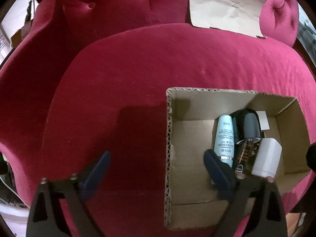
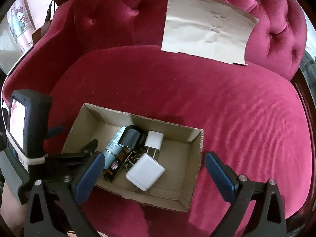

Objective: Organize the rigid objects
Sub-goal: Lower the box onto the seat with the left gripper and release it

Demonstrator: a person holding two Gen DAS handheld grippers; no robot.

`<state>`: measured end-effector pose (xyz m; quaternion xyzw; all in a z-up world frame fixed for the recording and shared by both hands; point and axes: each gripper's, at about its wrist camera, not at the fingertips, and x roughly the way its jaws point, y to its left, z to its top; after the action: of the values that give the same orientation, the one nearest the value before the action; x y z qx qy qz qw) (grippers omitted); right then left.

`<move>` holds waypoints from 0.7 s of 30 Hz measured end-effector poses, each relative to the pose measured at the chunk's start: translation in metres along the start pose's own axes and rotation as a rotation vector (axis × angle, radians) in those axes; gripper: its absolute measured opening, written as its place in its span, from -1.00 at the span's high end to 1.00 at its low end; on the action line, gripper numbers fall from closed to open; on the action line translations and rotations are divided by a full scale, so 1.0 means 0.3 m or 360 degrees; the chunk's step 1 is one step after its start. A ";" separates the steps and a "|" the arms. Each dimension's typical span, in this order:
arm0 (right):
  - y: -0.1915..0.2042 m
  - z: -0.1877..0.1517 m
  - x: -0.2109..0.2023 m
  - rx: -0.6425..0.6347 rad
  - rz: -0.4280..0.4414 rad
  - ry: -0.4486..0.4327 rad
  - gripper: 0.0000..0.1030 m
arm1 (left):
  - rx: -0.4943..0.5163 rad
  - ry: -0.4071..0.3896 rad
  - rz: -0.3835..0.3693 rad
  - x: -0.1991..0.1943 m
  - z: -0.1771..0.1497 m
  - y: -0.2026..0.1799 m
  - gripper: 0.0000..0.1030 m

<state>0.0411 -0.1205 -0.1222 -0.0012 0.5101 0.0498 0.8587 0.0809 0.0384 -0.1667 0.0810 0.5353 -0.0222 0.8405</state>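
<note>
1. The cardboard box (image 2: 194, 158) sat open-topped on the red velvet seat cushion (image 2: 237, 108), and every loose item was down inside it.
2. In the box lay a pale blue tube (image 1: 225, 138), a black-capped bottle (image 2: 129, 137) beside it, and 2 white chargers: 1 white plug adapter (image 2: 154, 139) with its prongs showing, and 1 white charger block (image 2: 145, 174) nearer the camera.
3. The left gripper (image 1: 157, 162) hung spread wide with nothing between its blue pads (image 1: 98, 169); its right finger was over the box's interior, its left finger over the bare cushion.
4. The right gripper (image 2: 154, 168) was also spread wide and gripped nothing, poised over the box's near side above the charger block.
5. A sheet of brown paper (image 2: 207, 29) leaned against the tufted backrest (image 2: 110, 19), well apart from the box.
</note>
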 end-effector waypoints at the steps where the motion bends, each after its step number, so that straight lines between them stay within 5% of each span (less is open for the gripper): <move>1: -0.009 -0.001 -0.010 0.0008 0.0003 -0.0004 -1.00 | -0.0012 -0.0002 -0.0006 -0.010 -0.001 0.002 -1.00; 21: -0.065 -0.052 -0.244 0.0103 -0.0016 -0.0033 -1.00 | -0.0024 -0.0114 0.0047 -0.344 -0.103 -0.086 -1.00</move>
<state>-0.0056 -0.1468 -0.0666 0.0248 0.5024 0.0290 0.8638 0.0061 0.0128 -0.0891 0.0818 0.5038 -0.0086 0.8599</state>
